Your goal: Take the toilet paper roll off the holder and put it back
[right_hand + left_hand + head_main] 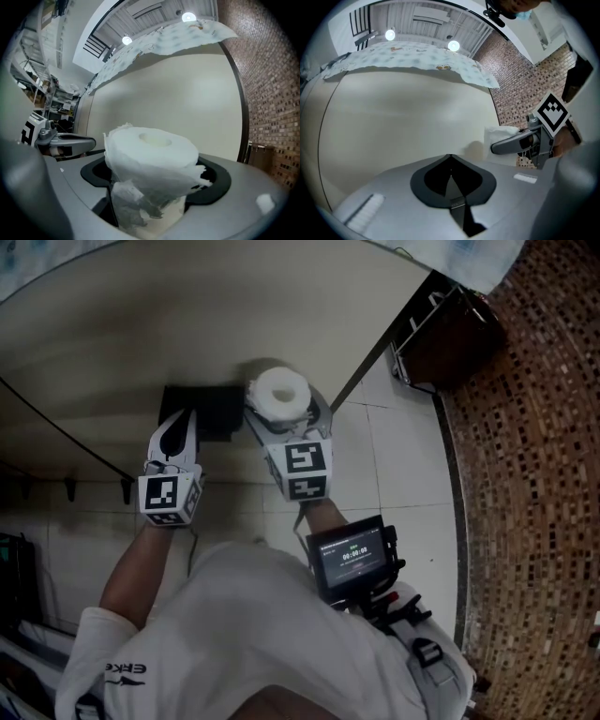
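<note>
Cream wall panel [187, 324] seen from above, with white tiles [403, 456] beside it and brown brick [534, 474] at 3 o'clock.
A black holder [220, 409] is fixed to the panel near 12 o'clock, and a wire rack [422, 329] is seen at 1 o'clock against the brick. A thin black cable [56, 427] is run across the panel toward 9 o'clock, and a small screen [352, 554] is worn on the person's chest. The left gripper [178, 427] is held at the holder's 9 o'clock edge with its jaws pressed together and nothing between them. The toilet paper roll [150, 150] is off the holder, just at its 3 o'clock side, and is gripped upright by the right gripper [284, 413]. Its wide-spread fingers [243, 183] are pressed on the roll's sides at 3 and 9 o'clock, and a torn loose end is hung down between them.
</note>
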Demonstrator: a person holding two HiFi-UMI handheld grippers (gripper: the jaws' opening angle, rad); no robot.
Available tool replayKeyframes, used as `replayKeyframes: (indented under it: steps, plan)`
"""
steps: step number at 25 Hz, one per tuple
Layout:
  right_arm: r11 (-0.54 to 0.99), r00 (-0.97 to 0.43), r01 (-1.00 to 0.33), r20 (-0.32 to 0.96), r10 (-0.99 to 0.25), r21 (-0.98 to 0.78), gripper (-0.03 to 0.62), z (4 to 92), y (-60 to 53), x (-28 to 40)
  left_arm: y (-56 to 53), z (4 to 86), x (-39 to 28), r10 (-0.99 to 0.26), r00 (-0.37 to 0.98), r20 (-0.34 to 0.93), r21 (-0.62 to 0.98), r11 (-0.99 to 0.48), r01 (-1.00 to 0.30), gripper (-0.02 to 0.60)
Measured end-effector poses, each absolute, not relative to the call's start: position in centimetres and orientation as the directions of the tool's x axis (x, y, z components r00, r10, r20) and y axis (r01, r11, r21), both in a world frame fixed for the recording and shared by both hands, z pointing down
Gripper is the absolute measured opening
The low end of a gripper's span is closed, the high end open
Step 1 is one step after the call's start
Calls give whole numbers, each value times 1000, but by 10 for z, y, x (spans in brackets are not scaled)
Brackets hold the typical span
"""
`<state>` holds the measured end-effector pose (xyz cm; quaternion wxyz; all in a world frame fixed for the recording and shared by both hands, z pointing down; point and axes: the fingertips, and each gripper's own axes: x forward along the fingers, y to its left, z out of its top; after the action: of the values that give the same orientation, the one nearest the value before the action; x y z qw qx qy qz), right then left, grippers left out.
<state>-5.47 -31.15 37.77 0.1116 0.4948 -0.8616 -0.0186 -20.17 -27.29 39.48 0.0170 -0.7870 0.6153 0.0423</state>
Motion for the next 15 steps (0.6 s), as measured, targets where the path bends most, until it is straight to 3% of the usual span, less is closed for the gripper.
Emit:
replayKeyframes:
  steps: [6,10,15]
  plan:
    - [502,-552,-819,148,-820,-278,483,411,-320,-35,-271,397,-207,-973,216,-78,31,-219,-975,2]
    - [422,-557,-725,103,-824,-544,483,433,-326,-22,-267,402,-220,-979,195,-65,31,-197,-980,2]
    - [307,-529,-584,65,-846,-752,483,463,-329,-7,-262,411,-235,-985,169,-42,39,-171,-985,2]
